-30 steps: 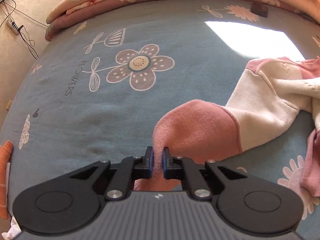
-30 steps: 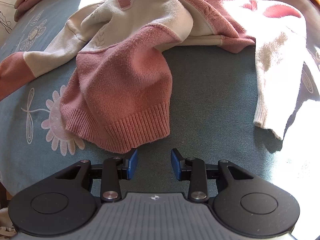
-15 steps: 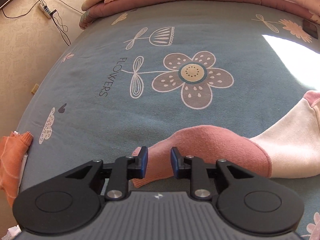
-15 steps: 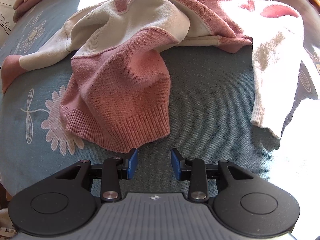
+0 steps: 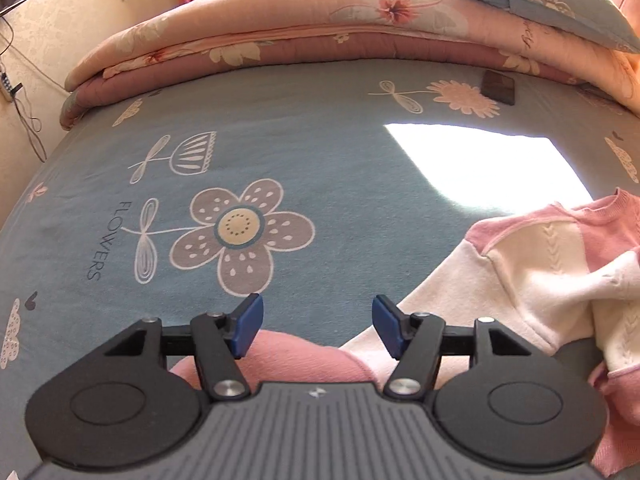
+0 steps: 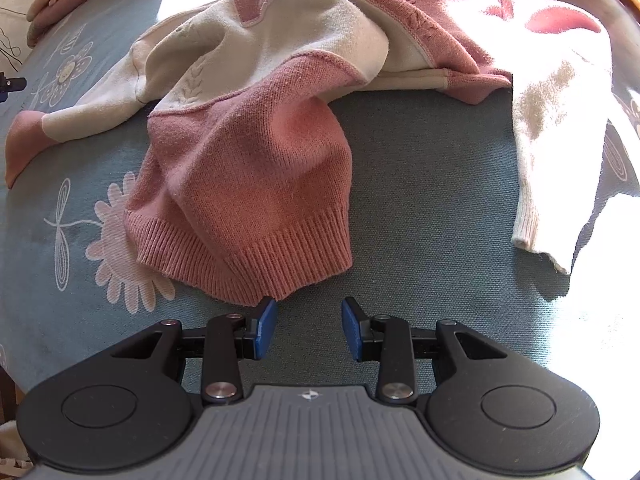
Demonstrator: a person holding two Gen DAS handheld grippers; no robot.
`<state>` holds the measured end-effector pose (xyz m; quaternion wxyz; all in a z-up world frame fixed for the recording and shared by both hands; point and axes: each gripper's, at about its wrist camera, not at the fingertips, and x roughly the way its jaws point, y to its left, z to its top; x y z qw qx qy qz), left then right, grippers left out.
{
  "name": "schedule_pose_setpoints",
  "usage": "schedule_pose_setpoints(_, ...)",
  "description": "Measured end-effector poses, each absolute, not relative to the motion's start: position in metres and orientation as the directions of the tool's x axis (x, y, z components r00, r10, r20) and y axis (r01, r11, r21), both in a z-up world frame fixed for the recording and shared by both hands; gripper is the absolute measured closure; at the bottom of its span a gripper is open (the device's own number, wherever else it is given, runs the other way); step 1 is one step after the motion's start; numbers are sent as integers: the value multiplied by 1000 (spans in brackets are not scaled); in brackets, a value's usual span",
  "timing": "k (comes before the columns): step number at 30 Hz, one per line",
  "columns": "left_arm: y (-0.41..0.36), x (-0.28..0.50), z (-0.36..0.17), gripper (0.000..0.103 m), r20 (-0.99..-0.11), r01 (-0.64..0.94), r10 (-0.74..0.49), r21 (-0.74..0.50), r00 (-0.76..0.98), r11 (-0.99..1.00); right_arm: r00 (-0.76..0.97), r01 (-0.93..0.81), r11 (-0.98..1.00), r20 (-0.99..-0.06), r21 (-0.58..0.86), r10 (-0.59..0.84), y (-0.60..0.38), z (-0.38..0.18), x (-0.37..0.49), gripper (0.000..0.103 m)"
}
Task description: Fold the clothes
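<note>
Left gripper (image 5: 317,328): jaws are opening, pads well apart, nothing pressed between them. The pink cuff (image 5: 280,356) of the sweater's sleeve lies on the sheet just below and behind the pads, partly hidden by the gripper body; it is free of the grip.

Right gripper (image 6: 308,330): jaws stand partly apart and empty. The ribbed pink hem (image 6: 256,264) of the sweater lies just ahead of the left-hand pad; whether the pad touches the knit cannot be told.

Location of the work item: the pink-and-cream sweater (image 6: 256,128) lies on the blue flower-print bedsheet (image 5: 280,160), toward the near edge of the bed. In the right wrist view, one sleeve runs out to the left and ends in a pink cuff; the other sleeve (image 6: 556,140) hangs down on the right in strong sunlight. The body is bunched and twisted in the middle, with the hem section lying forward.

Progress assessment: the task is at an early stage. One sleeve appears drawn out sideways. The body is not flat, the neckline region is crumpled, and no fold is visible. Remaining work, as judged: spread the body flat, straighten the second sleeve, bring both sleeves inward, then fold the body.

A rolled quilt (image 5: 280,48) and a dark flat object (image 5: 498,87) lie at the far side of the bed, well apart from the sweater.
</note>
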<state>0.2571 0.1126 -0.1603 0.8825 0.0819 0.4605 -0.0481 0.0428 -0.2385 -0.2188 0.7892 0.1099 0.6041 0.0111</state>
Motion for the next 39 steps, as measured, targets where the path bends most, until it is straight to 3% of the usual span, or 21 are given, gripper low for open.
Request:
schedule_pose_setpoints(5,59,294,-207,38,-865,341,-110,73,489,937,269,127,973,-951,192,152,-236,-221,46,63)
schedule_pose_setpoints(11,31,315,-259,38,-927,412,-75,90,367,907,267,156,972,-955,174,128,-246,-225,45,63)
schedule_pose_setpoints(12,32,314,-259,45,-929,404,-88,69,360,912,267,167,971,-956,172,123,-249,-226,45,63)
schedule_pose_setpoints(13,33,313,-258,60,-931,397,-106,45,349,917,267,179,969,-956,170,118,-252,-227,44,63)
schedule_pose_setpoints(14,30,310,-256,69,-933,408,-114,38,342,912,267,191,967,-957,169,115,-254,-228,44,63)
schedule_pose_setpoints(15,26,307,-253,86,-934,427,-118,40,337,903,266,201,965,-957,170,113,-256,-229,44,63)
schedule_pose_setpoints(16,22,304,-251,94,-934,448,-121,47,337,893,266,212,962,-957,172,112,-258,-230,45,63)
schedule_pose_setpoints(24,19,331,-222,95,-854,319,-63,124,516,940,278,197,965,-954,173,114,-252,-227,52,63)
schedule_pose_setpoints(30,15,333,-216,87,-838,294,-28,160,545,942,273,204,962,-955,179,120,-247,-232,57,63)
schedule_pose_setpoints(33,16,312,-210,79,-835,317,-49,154,548,936,281,200,962,-952,185,124,-248,-229,58,63)
schedule_pose_setpoints(37,22,273,-201,59,-849,320,-135,41,510,947,295,196,961,-946,196,132,-252,-225,55,63)
schedule_pose_setpoints(39,21,252,-202,58,-861,328,-195,-35,469,944,296,196,960,-945,201,137,-252,-225,53,62)
